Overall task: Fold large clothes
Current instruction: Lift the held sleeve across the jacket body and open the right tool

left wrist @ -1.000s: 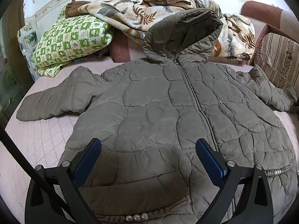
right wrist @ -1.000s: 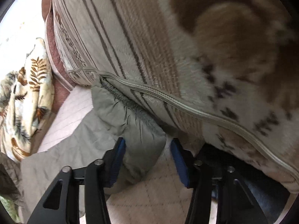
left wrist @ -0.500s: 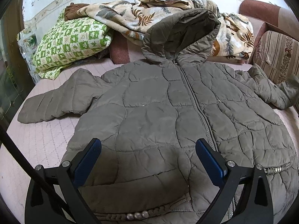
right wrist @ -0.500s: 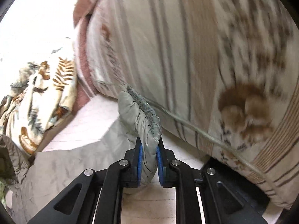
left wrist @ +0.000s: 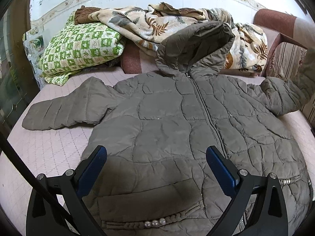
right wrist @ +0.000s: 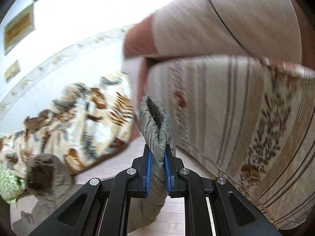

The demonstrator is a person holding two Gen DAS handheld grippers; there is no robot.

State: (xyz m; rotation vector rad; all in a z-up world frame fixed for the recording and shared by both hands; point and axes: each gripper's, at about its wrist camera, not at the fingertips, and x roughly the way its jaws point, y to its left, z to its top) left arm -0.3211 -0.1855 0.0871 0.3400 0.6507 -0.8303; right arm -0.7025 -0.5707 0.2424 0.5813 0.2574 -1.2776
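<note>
A grey-brown quilted hooded jacket point(left wrist: 177, 122) lies front up and zipped on the pink bed, hood toward the wall, its left sleeve point(left wrist: 63, 110) spread flat. My left gripper point(left wrist: 155, 163) is open and empty, hovering over the jacket's lower front. My right gripper point(right wrist: 157, 169) is shut on the cuff of the jacket's right sleeve point(right wrist: 154, 125) and holds it lifted off the bed beside the striped cushion. In the left wrist view that sleeve point(left wrist: 283, 96) rises at the far right.
A green checked pillow point(left wrist: 78, 49) and a leaf-print blanket point(left wrist: 157, 23) are piled along the wall. A striped cushion point(right wrist: 246, 118) and the red sofa arm point(left wrist: 275, 21) stand at the right. Pink quilted bed cover point(left wrist: 45, 149) shows left of the jacket.
My right gripper closed on the right sleeve's cuff and lifted it up off the bed. My left gripper stayed open over the jacket, with its view drifting slightly.
</note>
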